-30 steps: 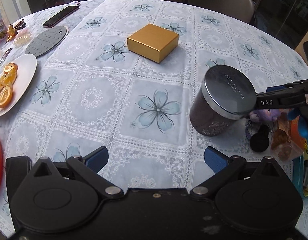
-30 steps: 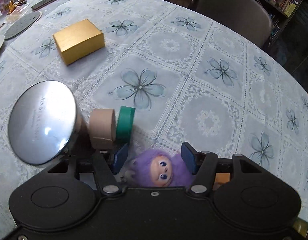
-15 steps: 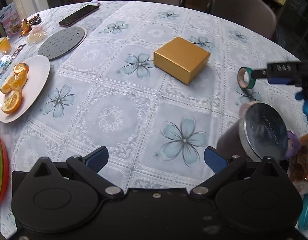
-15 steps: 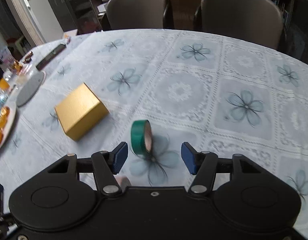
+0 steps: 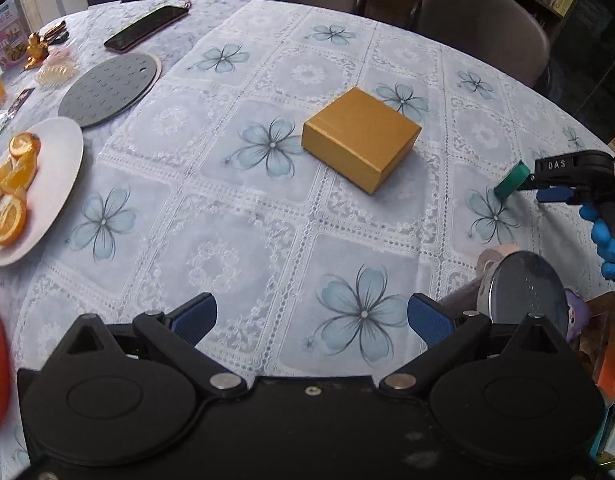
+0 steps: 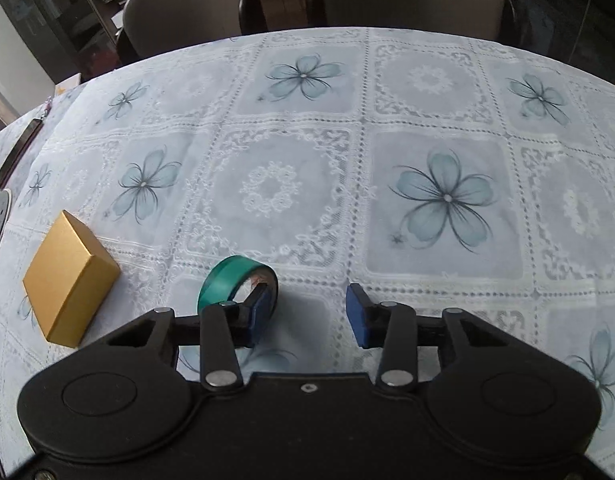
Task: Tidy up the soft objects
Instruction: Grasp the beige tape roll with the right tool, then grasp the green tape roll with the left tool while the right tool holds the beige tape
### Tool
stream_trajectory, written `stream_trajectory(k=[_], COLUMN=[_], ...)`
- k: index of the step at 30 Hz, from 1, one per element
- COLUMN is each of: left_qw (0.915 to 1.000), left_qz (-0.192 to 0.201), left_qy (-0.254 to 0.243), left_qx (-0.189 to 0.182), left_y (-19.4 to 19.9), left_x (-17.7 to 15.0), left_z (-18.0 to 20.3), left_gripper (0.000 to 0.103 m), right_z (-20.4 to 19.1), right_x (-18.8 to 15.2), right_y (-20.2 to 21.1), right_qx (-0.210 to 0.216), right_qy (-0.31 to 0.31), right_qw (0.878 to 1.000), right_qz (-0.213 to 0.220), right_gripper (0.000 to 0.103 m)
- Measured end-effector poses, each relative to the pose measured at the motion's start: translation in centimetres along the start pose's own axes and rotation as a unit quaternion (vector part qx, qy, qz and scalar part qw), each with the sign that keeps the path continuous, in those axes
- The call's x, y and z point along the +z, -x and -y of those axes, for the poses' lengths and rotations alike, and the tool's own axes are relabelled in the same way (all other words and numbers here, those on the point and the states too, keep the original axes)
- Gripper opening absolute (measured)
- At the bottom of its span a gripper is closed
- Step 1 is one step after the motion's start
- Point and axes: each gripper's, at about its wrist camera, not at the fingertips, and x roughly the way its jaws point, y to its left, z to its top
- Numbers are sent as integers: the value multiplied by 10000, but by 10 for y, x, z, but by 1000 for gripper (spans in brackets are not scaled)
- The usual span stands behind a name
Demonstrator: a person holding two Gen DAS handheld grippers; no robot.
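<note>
Right wrist view: right gripper (image 6: 311,312) jaws were closing with nothing between them; green tape roll (image 6: 237,282) hung looped on the left finger, apparently unclamped, so it could slide off. Left gripper (image 5: 311,318) stood wide, empty. Counted: one gold box (image 5: 361,138), one tape roll.

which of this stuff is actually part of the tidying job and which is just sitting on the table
Part of the job:
- green tape roll, hung on one finger of the right gripper, whose jaws are closing
- purple plush doll, probably next

Just lying about:
- gold box
- plate of orange slices
- dark trivet
- phone
- lidded jar
</note>
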Motion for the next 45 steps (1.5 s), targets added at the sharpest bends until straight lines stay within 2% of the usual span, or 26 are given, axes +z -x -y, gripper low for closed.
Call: stream_trajectory(k=[3, 6, 10, 14, 17, 18, 21, 22, 25, 27, 31, 33, 38, 42, 45], left_qw=[9998, 9996, 9993, 9992, 9991, 9990, 9982, 9977, 9945, 9913, 9846, 9778, 9617, 9577, 9622], left_qz=[159, 196, 193, 196, 235, 245, 269, 278, 322, 375, 306, 97, -326, -643, -632], left_qy=[-99, -131, -225, -304, -330, -361, -508, -594, -968, -1220, -1587, -1839, -2294, -2528, -2555], left_qx=[-66, -184, -245, -170, -144, -135, -153, -165, -225, -309, -667, -1001, -1465, -1215, -704], left_y=[2, 0, -4, -5, -2, -1, 0, 0, -4, -8, -20, -29, -61, -99, -122], left_x=[17, 29, 38, 38, 39, 40, 51, 55, 75, 88, 115, 130, 147, 139, 136], left_z=[7, 13, 22, 25, 24, 24, 29, 32, 51, 67, 98, 120, 172, 197, 196], left_gripper=[102, 102, 102, 102, 102, 102, 102, 102, 102, 102, 102, 102, 102, 101, 100], right_z=[-3, -13, -25, -32, -18, -11, 7, 14, 26, 20, -8, -15, -8, 9, 17], right_x=[-6, -13, -24, -32, -30, -27, -24, -24, -21, -23, -28, -29, -36, -40, -43], right_y=[27, 40, 35, 20, 23, 25, 34, 39, 53, 58, 46, 39, 51, 57, 56], right_qx=[547, 1212, 1614, 1518, 1484, 1315, 371, 242, 550, 809, 1337, 1349, 1227, 1138, 1098], right_qy=[157, 388, 559, 758, 615, 543, 631, 578, 237, 300, 430, 380, 308, 74, -49], right_qw=[9984, 9908, 9803, 9755, 9774, 9806, 9924, 9944, 9960, 9942, 9855, 9843, 9875, 9892, 9896], right_qz=[-38, -466, -997, -1399, -1377, -1347, -989, -848, -656, -635, -955, -1068, -937, -921, -933], right_gripper=[46, 47, 47, 46, 49, 48, 49, 49, 49, 49, 49, 49, 49, 49, 49])
